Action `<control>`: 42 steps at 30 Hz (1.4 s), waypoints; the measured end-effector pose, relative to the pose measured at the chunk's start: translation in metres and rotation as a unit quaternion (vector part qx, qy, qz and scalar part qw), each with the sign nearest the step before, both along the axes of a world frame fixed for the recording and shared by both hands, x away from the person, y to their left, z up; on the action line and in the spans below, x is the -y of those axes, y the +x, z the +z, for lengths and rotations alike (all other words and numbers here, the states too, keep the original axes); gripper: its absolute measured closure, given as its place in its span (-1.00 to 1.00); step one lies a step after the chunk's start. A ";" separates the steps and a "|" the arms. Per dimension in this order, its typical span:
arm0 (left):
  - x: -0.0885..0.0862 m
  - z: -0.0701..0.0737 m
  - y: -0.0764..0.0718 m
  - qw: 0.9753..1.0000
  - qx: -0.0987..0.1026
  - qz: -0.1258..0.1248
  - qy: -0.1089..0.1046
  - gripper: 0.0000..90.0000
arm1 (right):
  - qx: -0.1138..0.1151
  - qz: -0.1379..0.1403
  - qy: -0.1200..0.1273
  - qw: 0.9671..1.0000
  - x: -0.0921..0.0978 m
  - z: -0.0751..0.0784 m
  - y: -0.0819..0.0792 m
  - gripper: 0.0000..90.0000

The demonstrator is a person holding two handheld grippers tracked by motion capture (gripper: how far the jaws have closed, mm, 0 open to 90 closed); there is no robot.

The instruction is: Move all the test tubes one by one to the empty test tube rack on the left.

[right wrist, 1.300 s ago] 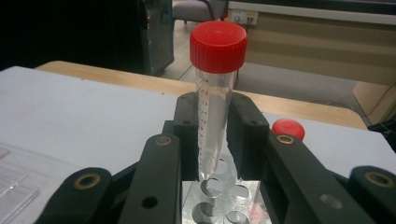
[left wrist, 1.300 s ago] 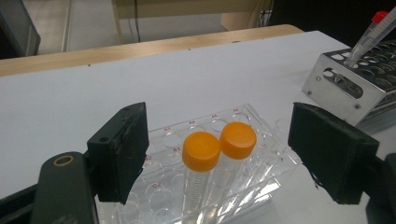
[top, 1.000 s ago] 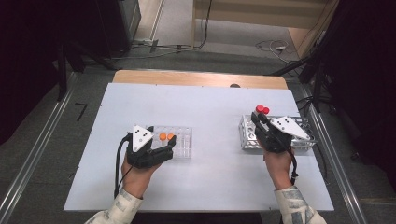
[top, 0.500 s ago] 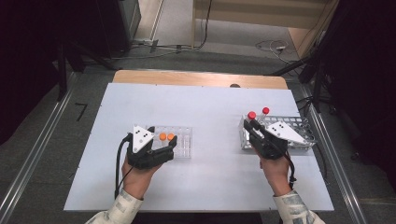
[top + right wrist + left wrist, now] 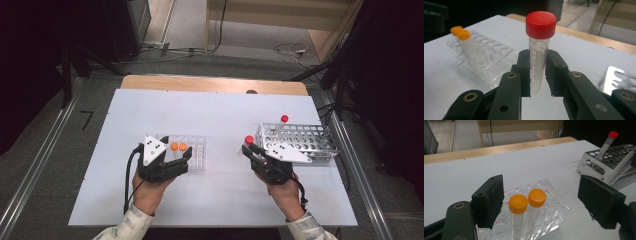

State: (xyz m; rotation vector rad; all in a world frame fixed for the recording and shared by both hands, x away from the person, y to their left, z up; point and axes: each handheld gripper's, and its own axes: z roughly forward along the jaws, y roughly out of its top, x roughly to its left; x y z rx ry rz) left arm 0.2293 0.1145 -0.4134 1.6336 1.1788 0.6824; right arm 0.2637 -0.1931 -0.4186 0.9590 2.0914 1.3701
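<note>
My right gripper is shut on a clear tube with a red cap, held upright above the white table. In the high view this gripper is just left of the metal rack, the held tube's red cap above its jaws. A second red-capped tube leans in that rack. My left gripper stands open, its jaws on either side of a clear plastic rack holding two orange-capped tubes.
A wooden strip borders the table's far edge. Metal rails run along both sides of the table. Bare tabletop lies between the two racks and behind them. The metal rack sits to the right in the left gripper view.
My right gripper has moved left, away from the metal rack, carrying the red-capped tube with it. The left gripper has stayed put at the clear rack.
</note>
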 end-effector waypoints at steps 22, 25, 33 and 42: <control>0.037 0.000 -0.015 0.995 0.002 -0.098 0.003 -0.40 | -0.035 0.088 -0.020 0.995 -0.057 -0.032 -0.020 0.60; 0.042 -0.001 -0.017 0.994 0.003 -0.112 0.006 -0.28 | -0.035 0.097 -0.022 0.994 -0.061 -0.033 -0.022 0.60; 0.052 -0.005 -0.021 0.989 0.007 -0.148 0.027 0.18 | -0.037 0.116 -0.027 0.992 -0.070 -0.034 -0.029 0.60; 0.054 -0.007 -0.021 0.988 0.009 -0.150 0.040 0.53 | -0.034 0.123 -0.027 0.991 -0.072 -0.033 -0.031 0.60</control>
